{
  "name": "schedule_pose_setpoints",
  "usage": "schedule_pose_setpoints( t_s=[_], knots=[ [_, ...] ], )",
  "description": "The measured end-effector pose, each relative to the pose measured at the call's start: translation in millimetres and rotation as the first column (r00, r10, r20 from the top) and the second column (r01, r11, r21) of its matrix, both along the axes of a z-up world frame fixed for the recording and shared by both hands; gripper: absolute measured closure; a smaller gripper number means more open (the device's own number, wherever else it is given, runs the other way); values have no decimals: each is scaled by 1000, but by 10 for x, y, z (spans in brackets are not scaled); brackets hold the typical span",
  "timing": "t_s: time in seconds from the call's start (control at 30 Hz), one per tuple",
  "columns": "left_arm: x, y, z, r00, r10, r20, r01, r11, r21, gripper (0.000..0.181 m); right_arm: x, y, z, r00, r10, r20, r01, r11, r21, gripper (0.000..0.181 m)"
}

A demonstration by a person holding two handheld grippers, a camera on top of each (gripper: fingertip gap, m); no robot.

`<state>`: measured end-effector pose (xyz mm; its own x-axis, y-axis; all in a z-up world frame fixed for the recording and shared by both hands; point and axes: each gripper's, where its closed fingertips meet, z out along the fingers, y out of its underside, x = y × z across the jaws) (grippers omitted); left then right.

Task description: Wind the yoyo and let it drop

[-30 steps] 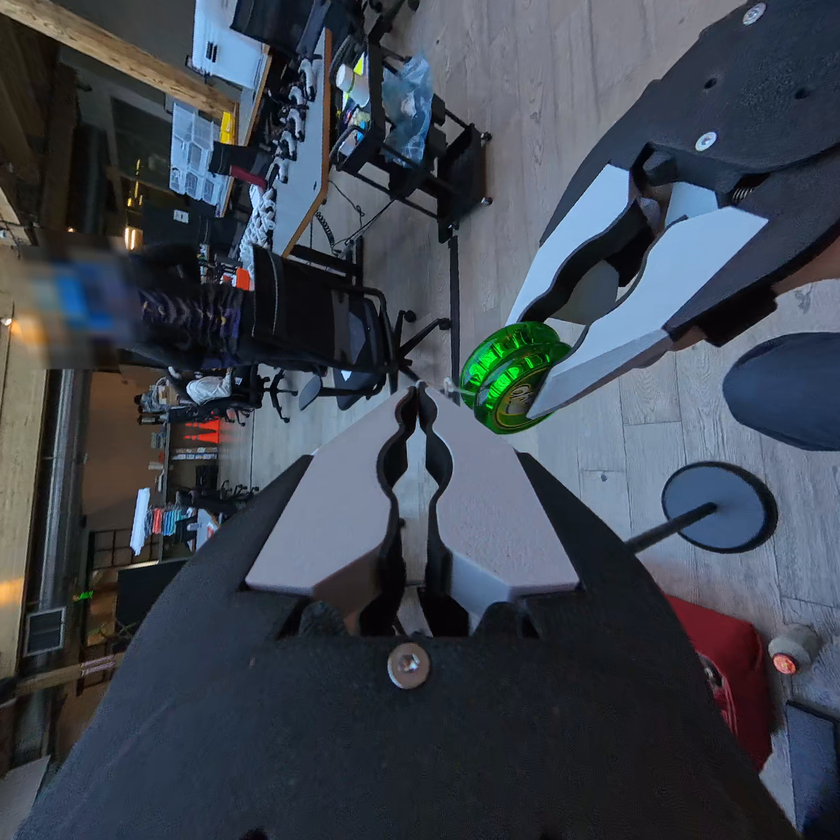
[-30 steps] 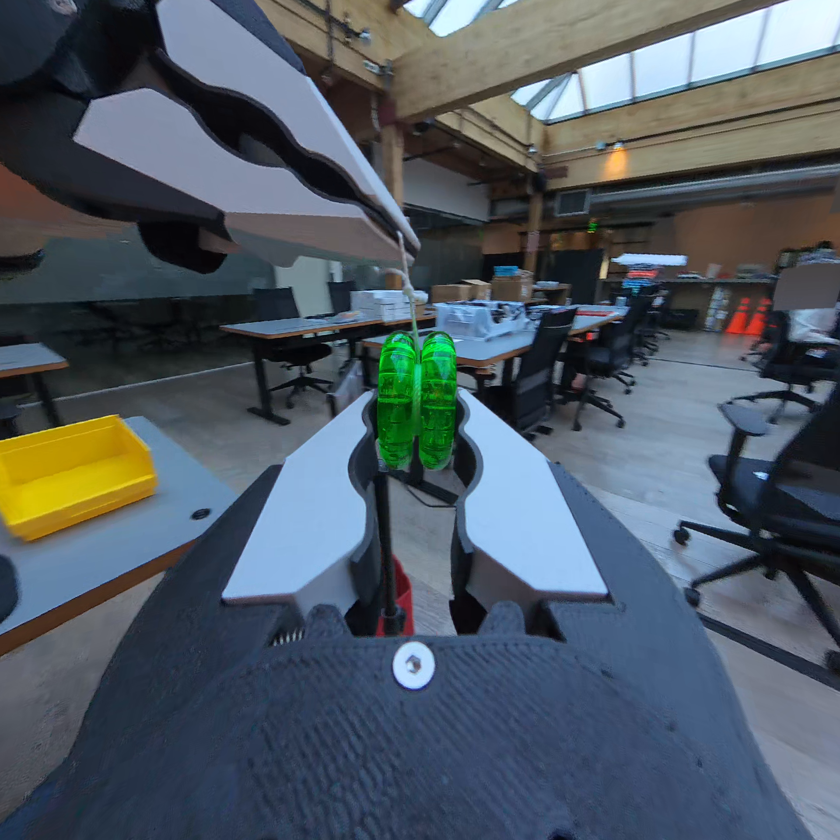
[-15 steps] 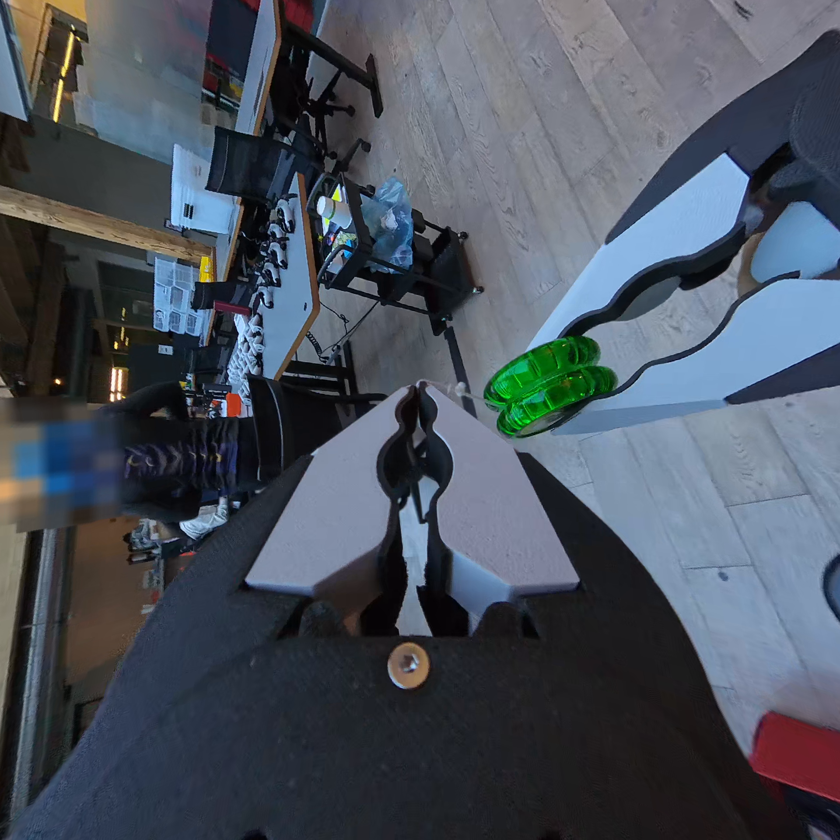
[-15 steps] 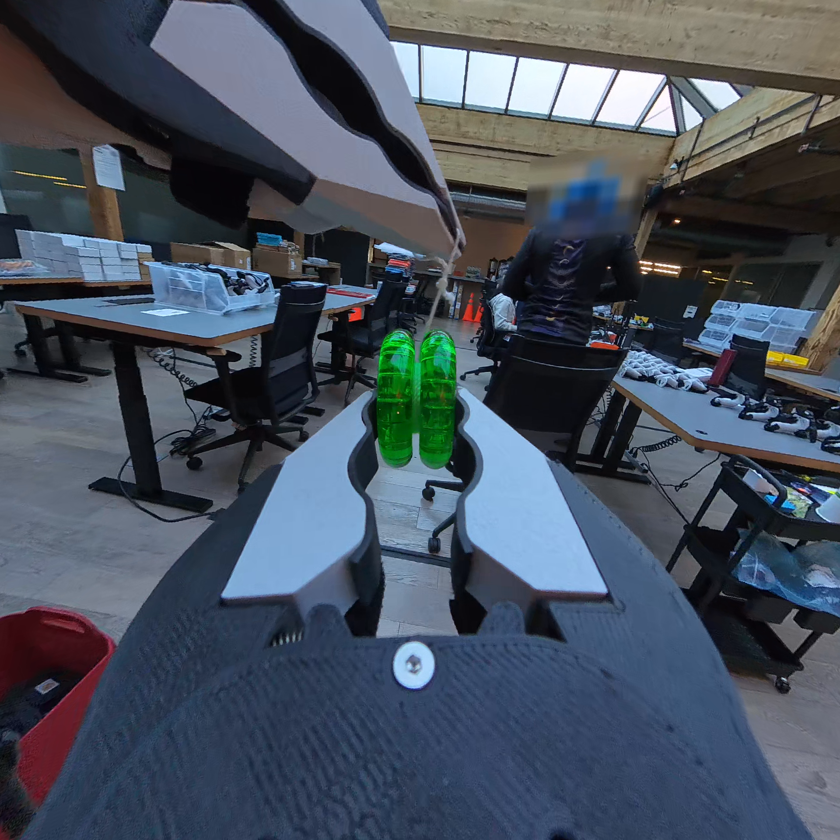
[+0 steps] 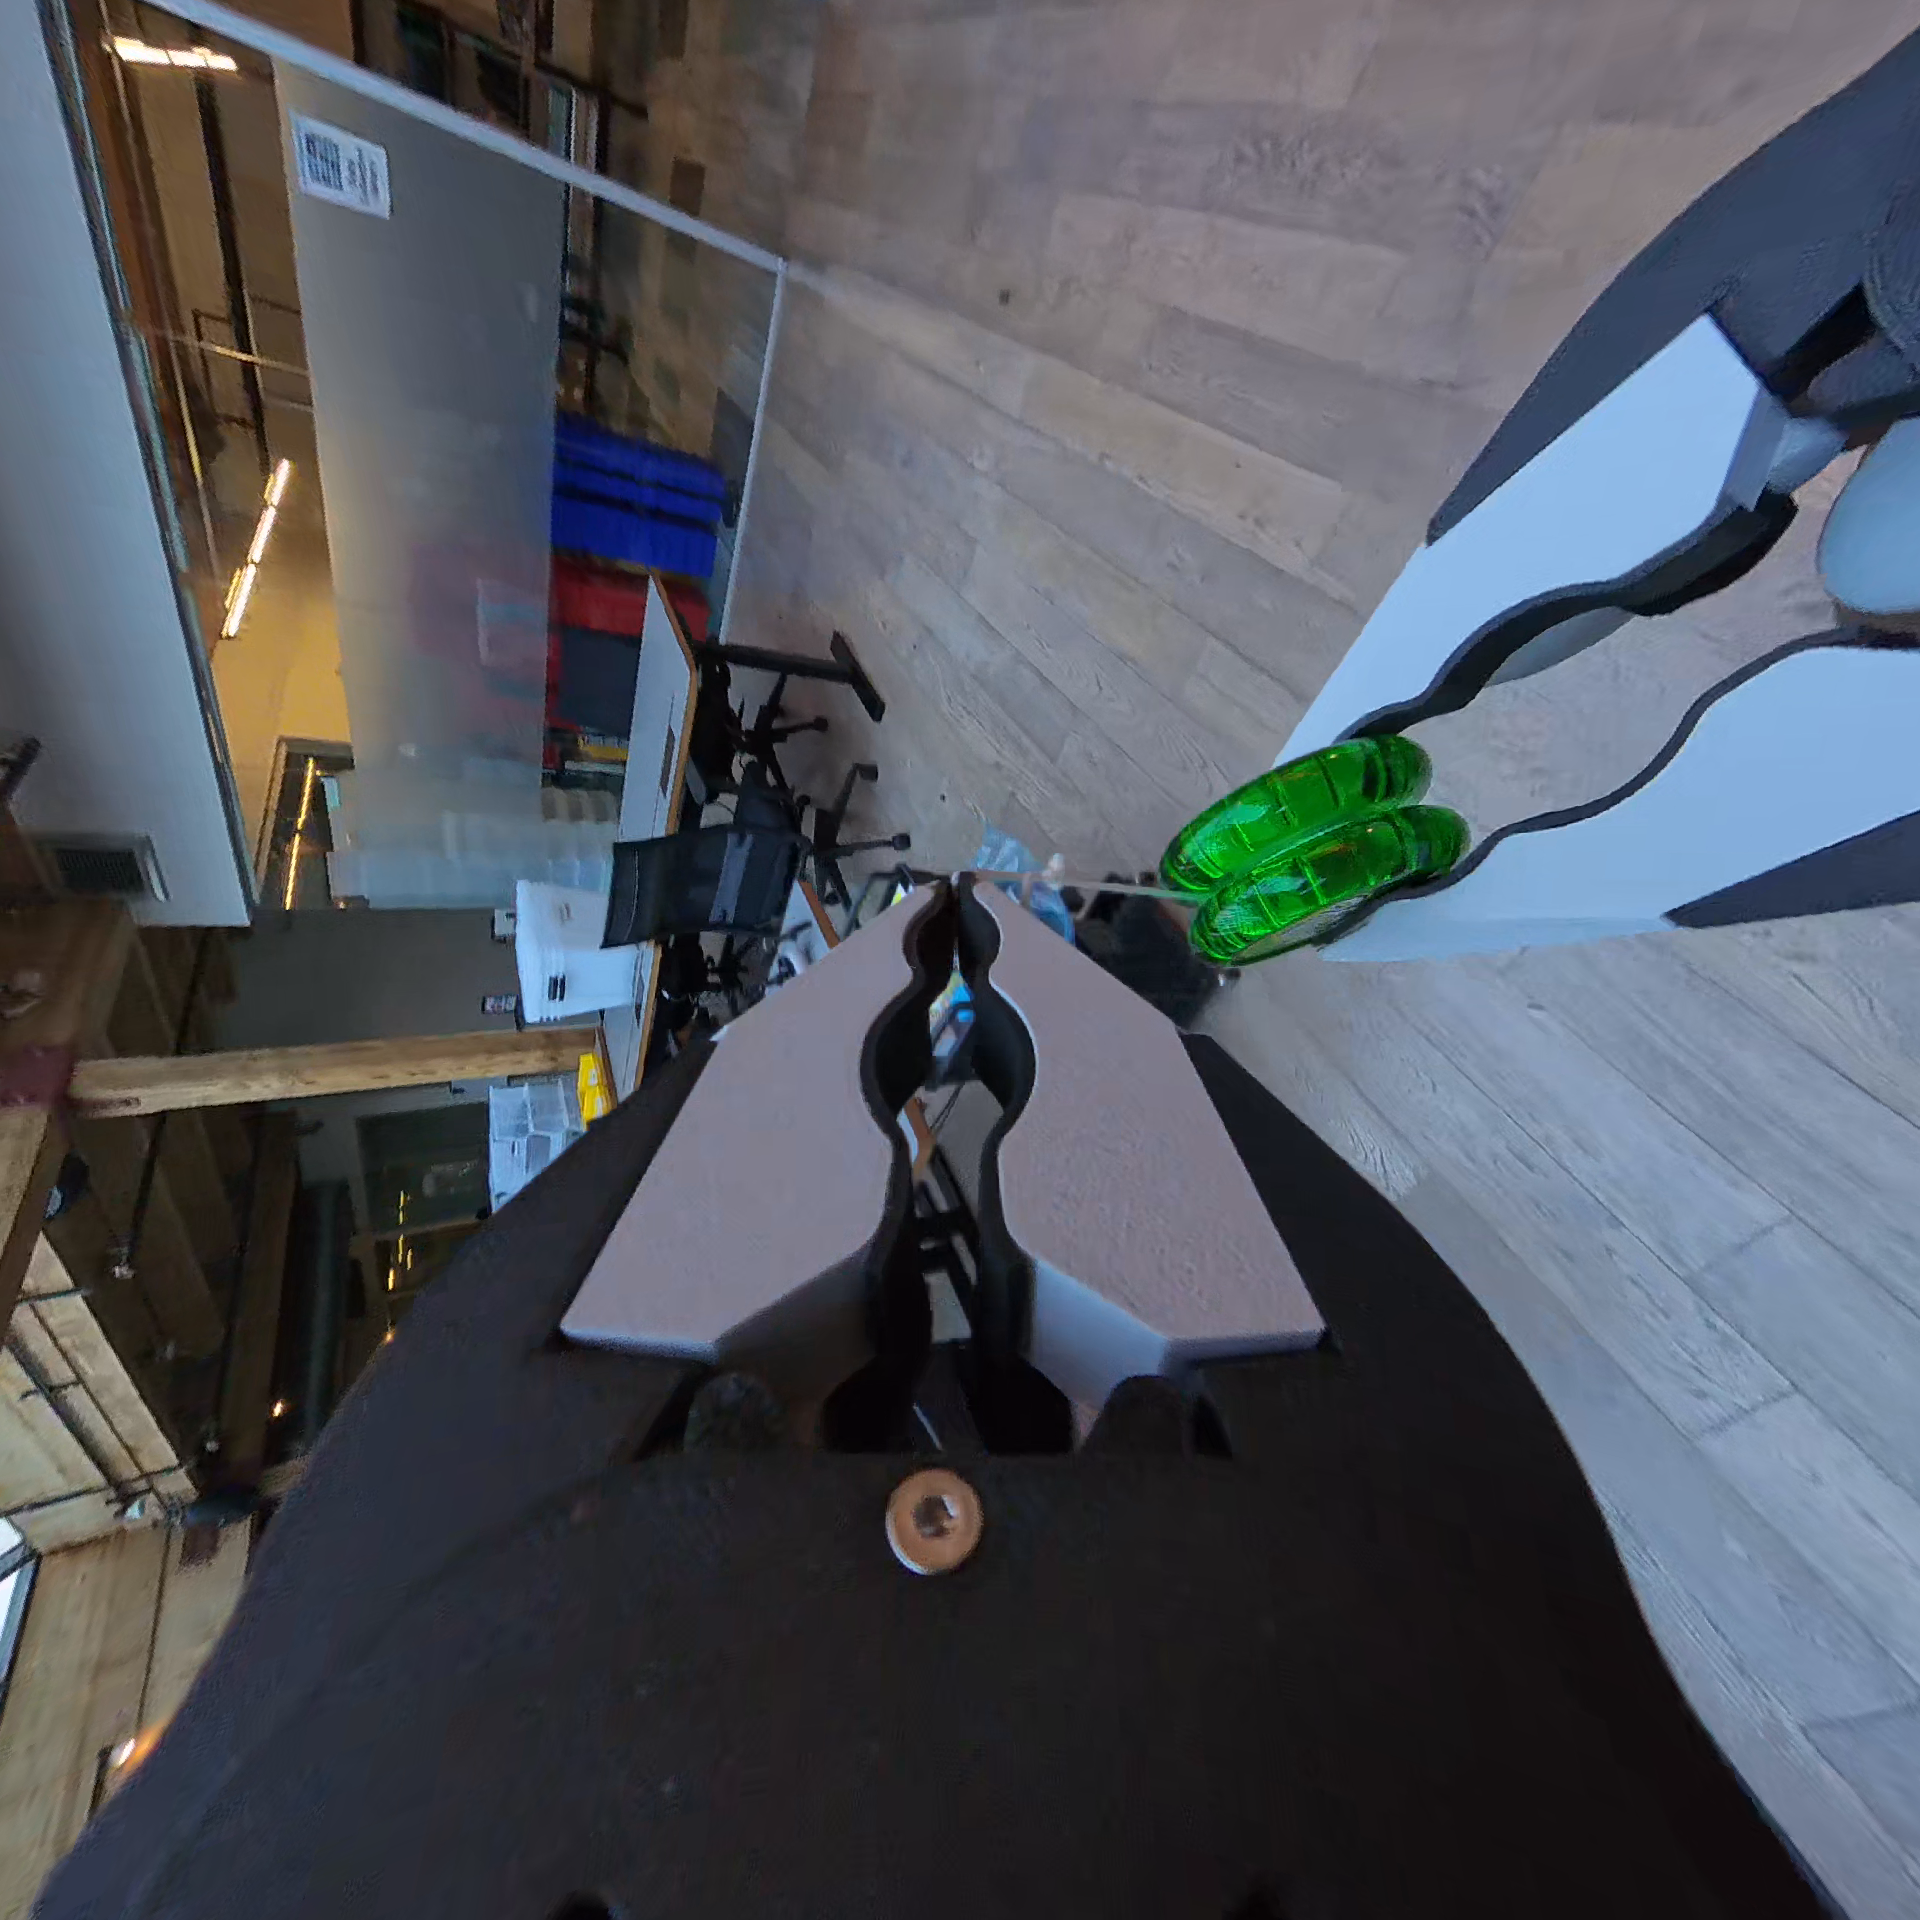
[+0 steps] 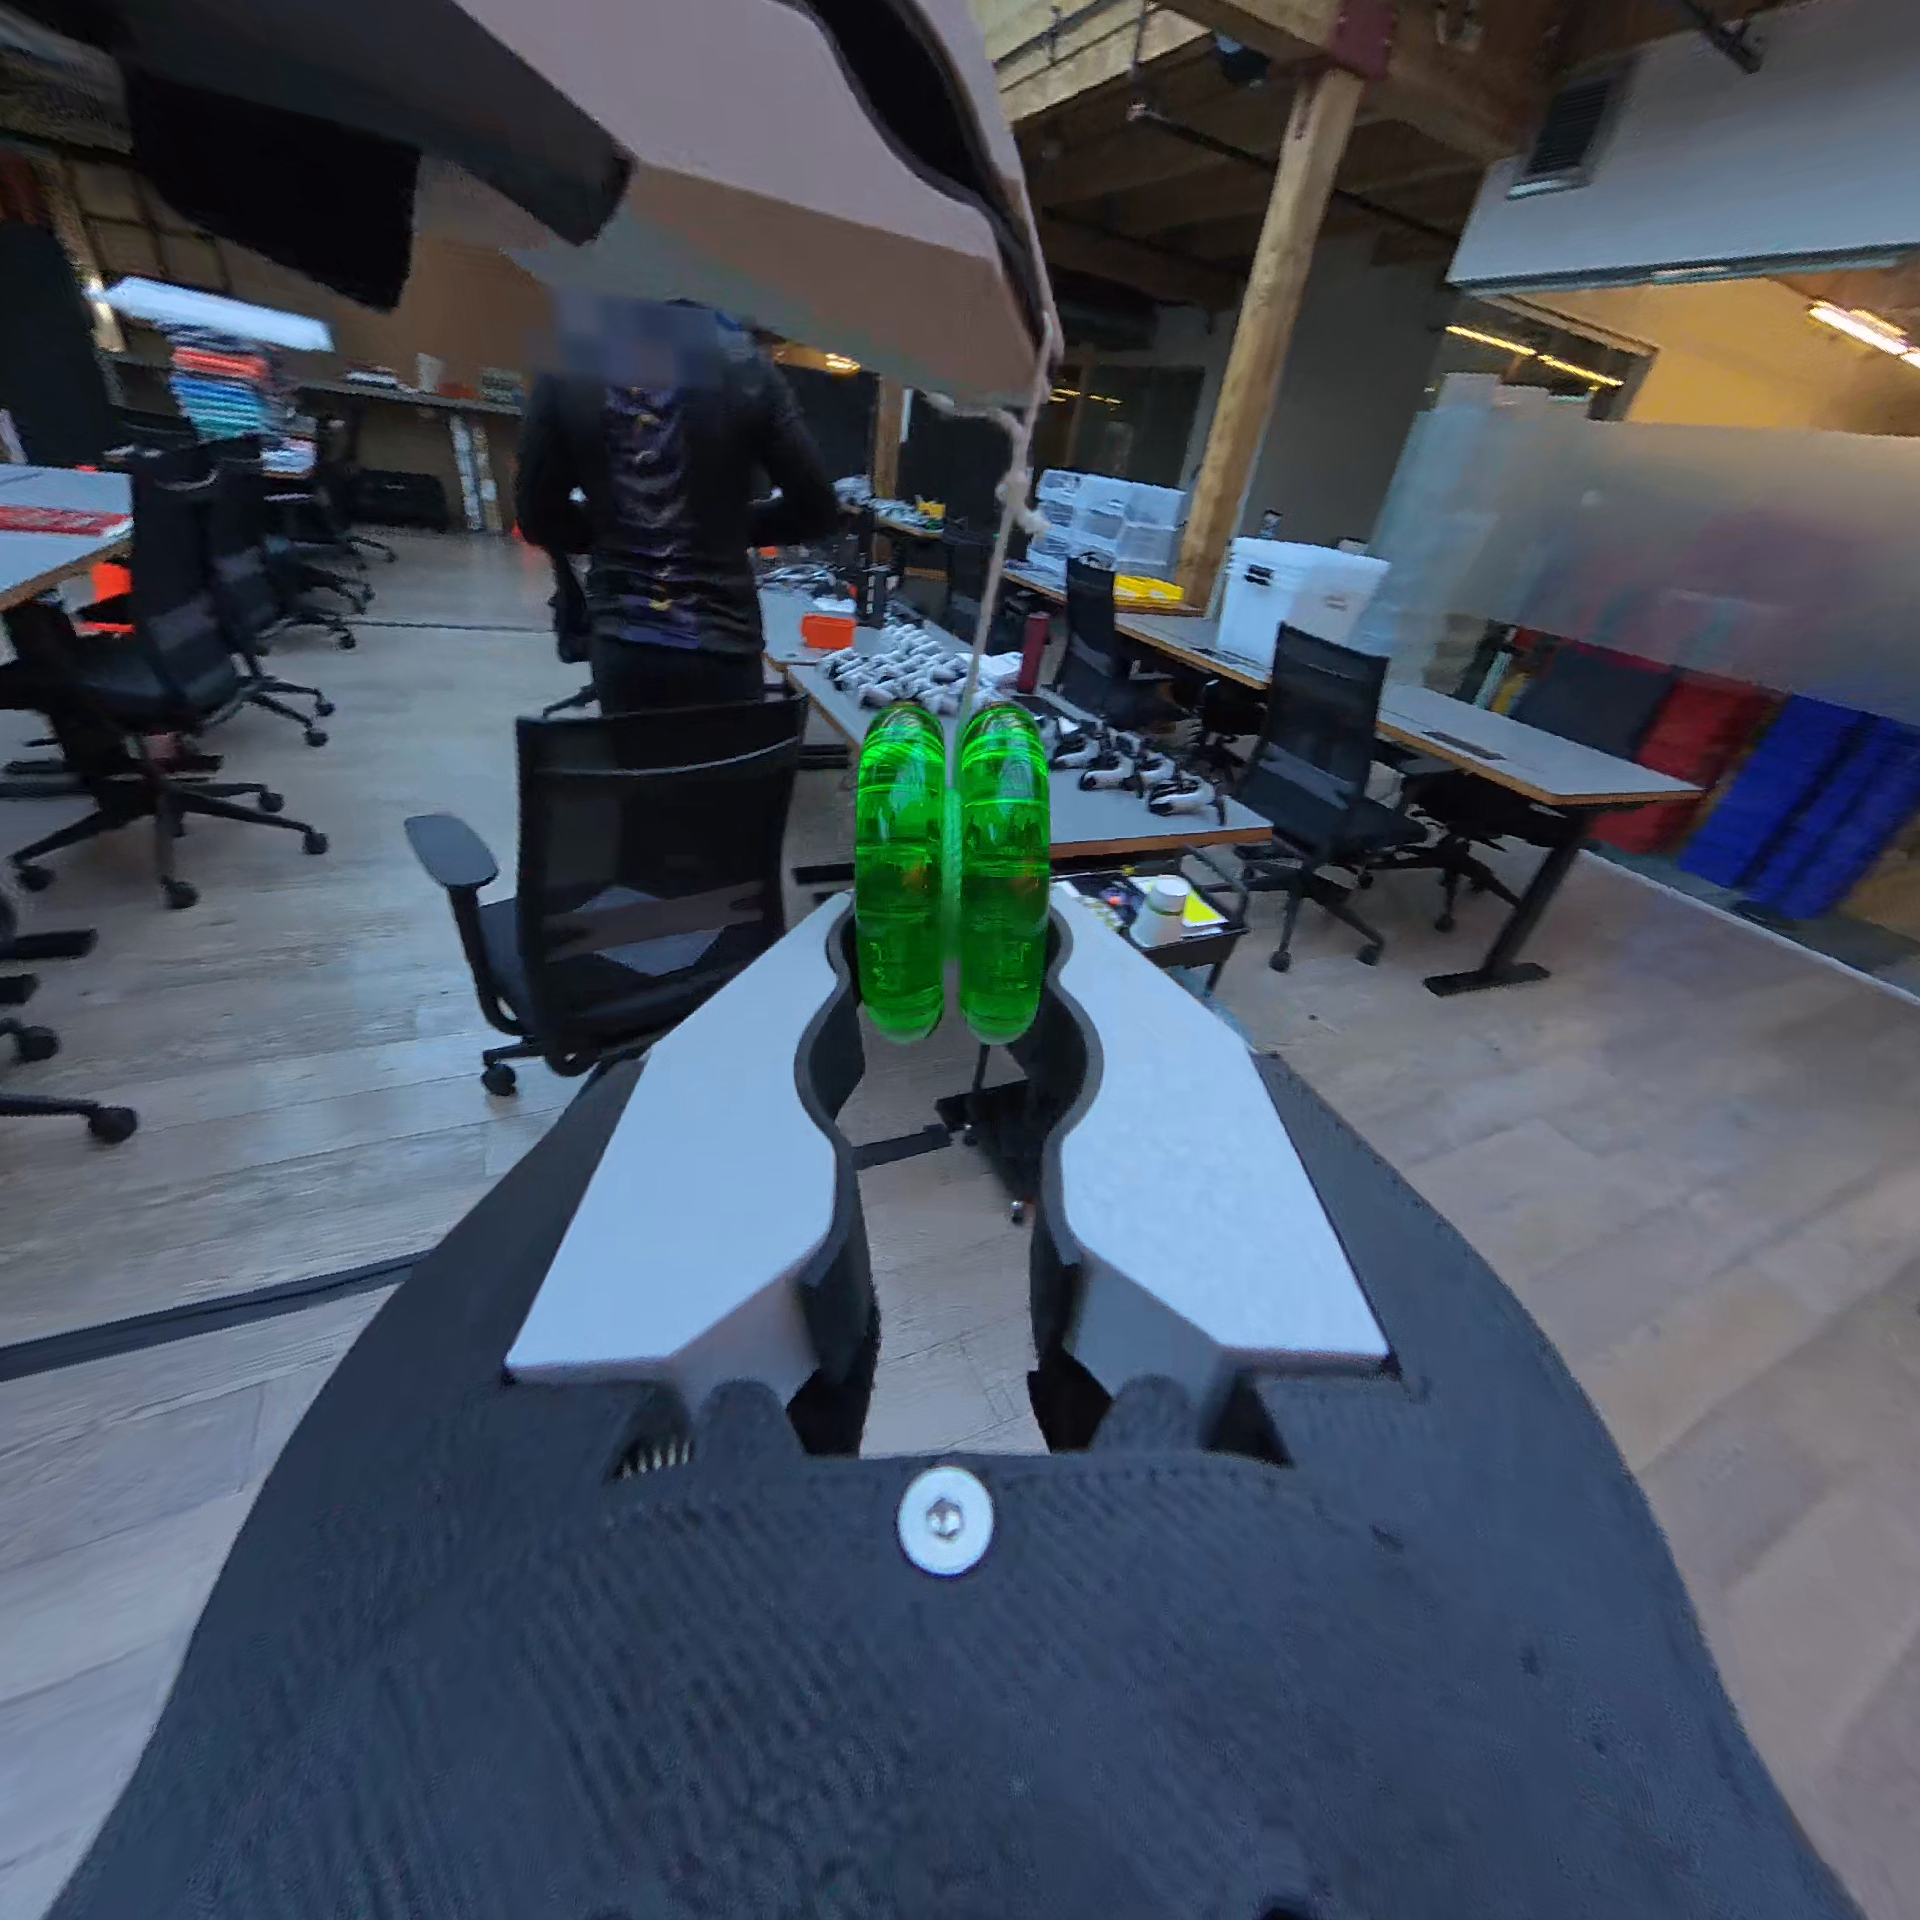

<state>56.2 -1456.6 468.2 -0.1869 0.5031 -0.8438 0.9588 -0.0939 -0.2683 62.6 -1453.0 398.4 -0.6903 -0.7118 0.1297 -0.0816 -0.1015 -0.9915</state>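
Note:
A clear green yoyo (image 6: 950, 871) sits edge-on between the tips of my right gripper (image 6: 950, 935), which is shut on it. Its pale string (image 6: 1000, 561) runs a short way up to my left gripper (image 6: 1039, 358), just above it. In the left wrist view my left gripper (image 5: 958, 883) is shut on the string's end (image 5: 1049, 871); a knot shows just past the tips. The yoyo (image 5: 1311, 844) hangs to the right there, held by the right gripper (image 5: 1351, 847). Both grippers are up in the air over a wooden floor.
An office lies around: a black swivel chair (image 6: 634, 883) right ahead, grey desks (image 6: 1143, 821) with small white items, a standing person (image 6: 675, 520) beyond the chair, a wooden post (image 6: 1257, 312), red and blue bins (image 6: 1787, 790) by a frosted glass wall. My hands' fingertips stand some 7 centimeters from each other.
Both grippers have swung round together, so the background has shifted from the desk rows to the glass wall. The grips on the yoyo and string are unchanged; the string between them looks a little longer.

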Motion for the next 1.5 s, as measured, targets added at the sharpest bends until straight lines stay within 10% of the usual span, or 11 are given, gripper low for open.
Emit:
schedule_pose_setpoints(
  t_s=[0.27,0.67,1.0,1.1,1.33,1.5],
  knots=[
    [-940,-612,833,987,-150,60,152,988,-20,181,-824,-552,824,980,-170,101,164,985,61,154],
    [-1319,-971,615,957,-274,91,280,959,-53,181,-1233,-839,635,940,-340,-8,339,935,100,154],
    [-1816,-1355,715,954,-282,103,291,953,-81,181,-1772,-1121,817,970,-245,5,244,968,54,136],
    [-1860,-1498,826,955,-279,102,288,953,-92,181,-2326,-1019,868,958,-276,-76,279,960,31,66],
    [-1923,-1717,959,951,-291,105,303,945,-126,181,-3824,-407,1410,893,-356,274,385,921,-56,82],
    [-2035,-1780,938,941,-309,134,327,935,-135,181,-4267,-242,1430,816,-406,411,471,880,-67,86]
  ],
)
